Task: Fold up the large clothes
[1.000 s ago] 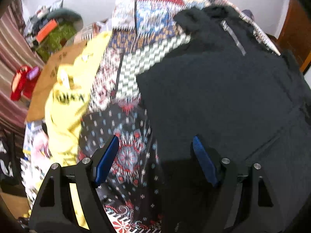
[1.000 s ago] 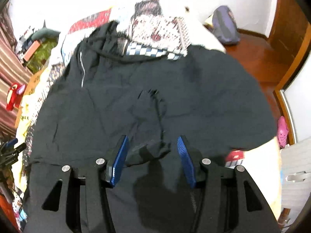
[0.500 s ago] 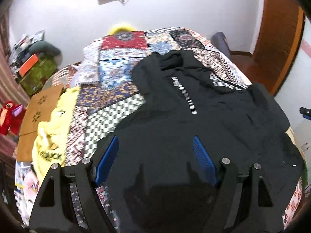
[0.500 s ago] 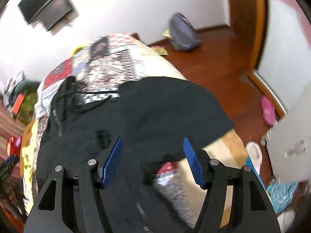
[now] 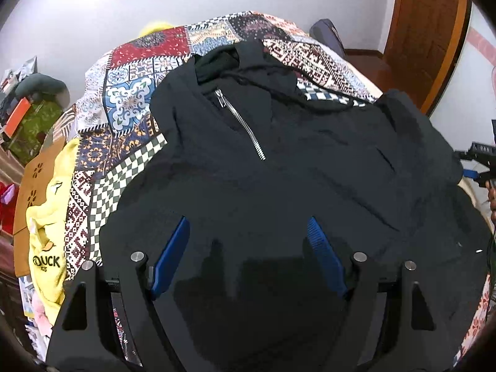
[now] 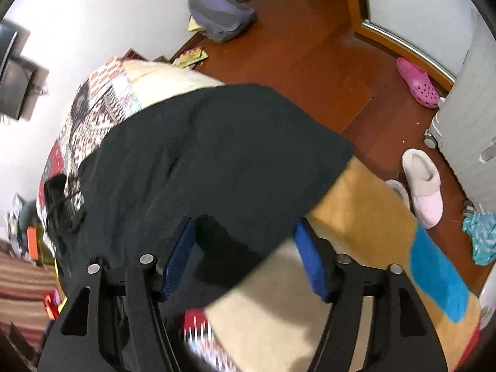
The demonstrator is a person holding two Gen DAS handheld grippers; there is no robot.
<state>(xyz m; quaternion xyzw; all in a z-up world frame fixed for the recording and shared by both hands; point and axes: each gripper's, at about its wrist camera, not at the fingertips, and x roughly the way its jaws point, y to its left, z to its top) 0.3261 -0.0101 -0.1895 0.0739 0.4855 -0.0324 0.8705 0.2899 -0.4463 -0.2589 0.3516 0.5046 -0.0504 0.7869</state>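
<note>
A large black zip hoodie (image 5: 279, 170) lies spread flat on a patchwork bedspread (image 5: 130, 105), hood toward the far wall, silver zipper (image 5: 241, 124) showing. My left gripper (image 5: 248, 248) is open and empty, hovering over the hoodie's lower front. My right gripper (image 6: 245, 254) is open and empty above the hoodie's right sleeve (image 6: 217, 155), which drapes over the bed's right edge. The right gripper also shows at the right edge of the left wrist view (image 5: 479, 161).
A yellow garment (image 5: 49, 217) lies at the bed's left side beside a brown box (image 5: 34, 179). Right of the bed are wood floor (image 6: 310, 46), a purple bag (image 6: 220, 15), a pink clog (image 6: 418, 82), white slippers (image 6: 423, 186) and a white suitcase (image 6: 465, 108).
The left gripper rose and swung right from the bedspread to over the hoodie. The right gripper swung right from the hoodie's middle to the sleeve at the bed edge. Both stayed open.
</note>
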